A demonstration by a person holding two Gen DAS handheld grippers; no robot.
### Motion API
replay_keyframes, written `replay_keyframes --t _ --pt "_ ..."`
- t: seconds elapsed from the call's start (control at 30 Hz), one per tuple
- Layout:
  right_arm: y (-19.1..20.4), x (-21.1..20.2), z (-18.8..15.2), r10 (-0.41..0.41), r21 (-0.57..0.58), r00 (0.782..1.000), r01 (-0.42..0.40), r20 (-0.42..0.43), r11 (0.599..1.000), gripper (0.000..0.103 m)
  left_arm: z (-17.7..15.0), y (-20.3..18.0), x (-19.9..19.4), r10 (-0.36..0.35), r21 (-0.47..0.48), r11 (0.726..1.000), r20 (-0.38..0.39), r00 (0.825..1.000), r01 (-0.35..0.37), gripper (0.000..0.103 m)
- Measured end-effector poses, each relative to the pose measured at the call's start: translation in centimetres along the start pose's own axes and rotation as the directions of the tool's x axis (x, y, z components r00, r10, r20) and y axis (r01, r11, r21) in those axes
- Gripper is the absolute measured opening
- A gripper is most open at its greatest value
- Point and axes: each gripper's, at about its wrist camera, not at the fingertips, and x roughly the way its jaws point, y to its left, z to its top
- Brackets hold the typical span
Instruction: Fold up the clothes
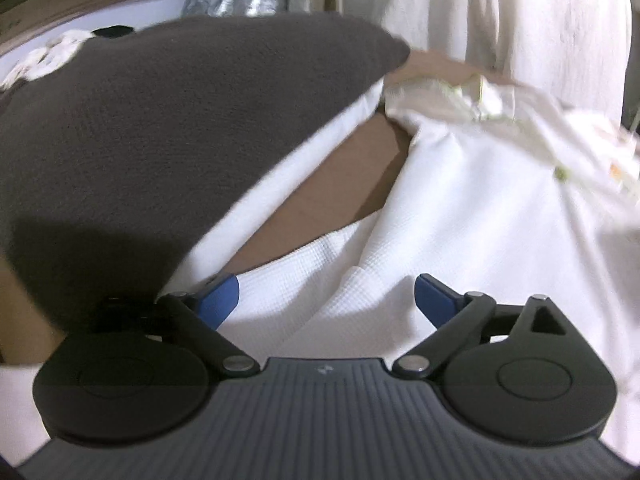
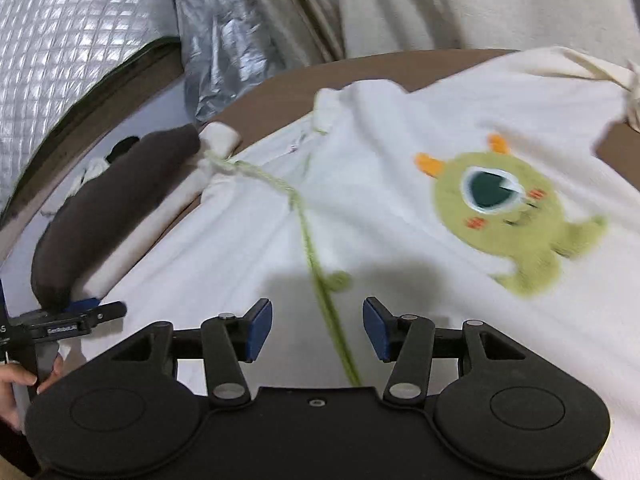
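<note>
At the bottom of the left wrist view the left gripper has its blue-padded fingers spread wide apart, with white waffle-textured cloth of the garment lying between and beneath them; nothing is pinched. At the bottom of the right wrist view the right gripper likewise stands with its blue pads apart, hovering over the same white garment, and a green drawstring runs up the middle of the frame between its fingers without being clamped. At the lower left edge of that view a hand grips the handle of the left gripper, whose tip sits just beside a dark brown folded piece of clothing. The garment is spread across the brown bench, filling the centre and right of the frame, with a green one-eyed monster patch with orange horns at the right. In the left wrist view the dark brown cloth fills the upper left, resting on a white fold, and a wedge of bare bench shows in the centre between folds. Farther off, at the top of both views, hang a silvery crinkled sheet and pale cream fabric, with a quilted silver surface at the upper left of the right wrist view.
</note>
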Motion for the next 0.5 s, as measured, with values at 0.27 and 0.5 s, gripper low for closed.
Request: replay_keyframes --t 0.27,0.5 --pt "-0.6 -3.8 -0.8 -0.101 -0.078 0.995 0.103 0.025 0.992 0.058 0.5 4.7 -5.6 0.168 -0.200 0.968 0.052 0.984 -0.155 0.053" --pt "-7.6 -2.6 4.4 -0.155 0.091 0.988 0.153 0.022 0.984 0.058 -1.4 5.3 -5.5 0.173 -0.219 0.961 0.002 0.985 -0.168 0.053"
